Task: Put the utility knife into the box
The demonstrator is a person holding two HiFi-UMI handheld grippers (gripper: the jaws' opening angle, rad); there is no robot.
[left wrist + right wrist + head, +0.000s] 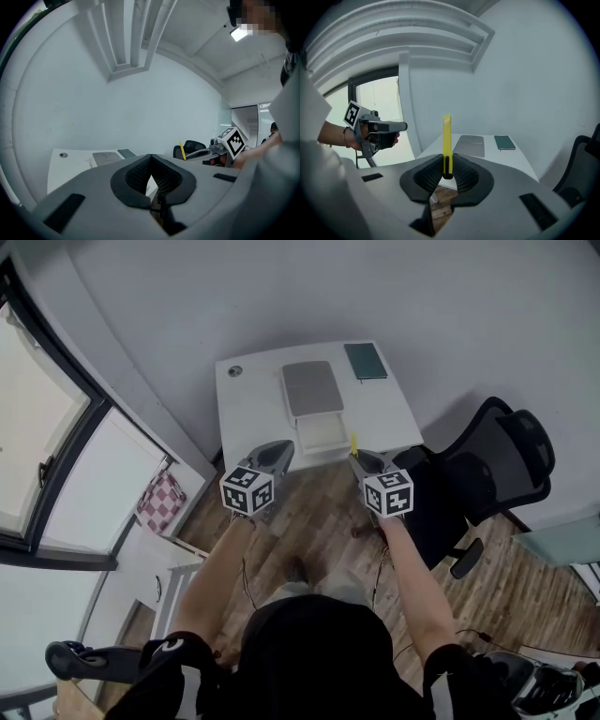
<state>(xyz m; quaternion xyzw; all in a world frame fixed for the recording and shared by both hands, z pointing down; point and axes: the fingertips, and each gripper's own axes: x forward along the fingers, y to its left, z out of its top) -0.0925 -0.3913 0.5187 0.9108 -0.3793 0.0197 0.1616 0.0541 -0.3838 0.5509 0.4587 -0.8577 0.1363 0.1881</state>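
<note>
In front of the tabletop's near edge, over wooden floor, both grippers are held out side by side, short of the table [251, 418].

Right gripper [359, 458] – jaws clamped on the yellow utility knife [353, 442]. In the right gripper view the knife [446, 140] stands upright out of the ribbed pads [465, 172], its dark lower end pinched between them and the yellow body rising well above the jaw tips. From the head view the knife sits just off the near edge, toward the near right corner, apart from the box [313, 390].

Left gripper [278, 452] – jaws together at the tips, nothing between them. Its own view shows the two pads [136, 174] meeting at the top, with only a small bare gap lower down.

The box lies at the middle of the tabletop: a flat grey panel toward the far edge, with a white part [322, 434] joined to it that reaches the near edge. I cannot tell from here whether it is open.

A dark green notebook [365, 361] lies at the far right corner. A small round fitting [234, 371] is set in the far left corner.

A black office chair [497, 460] stands off the table's right edge. A checked cloth [161, 501] lies on a white unit to the left, by the window.
</note>
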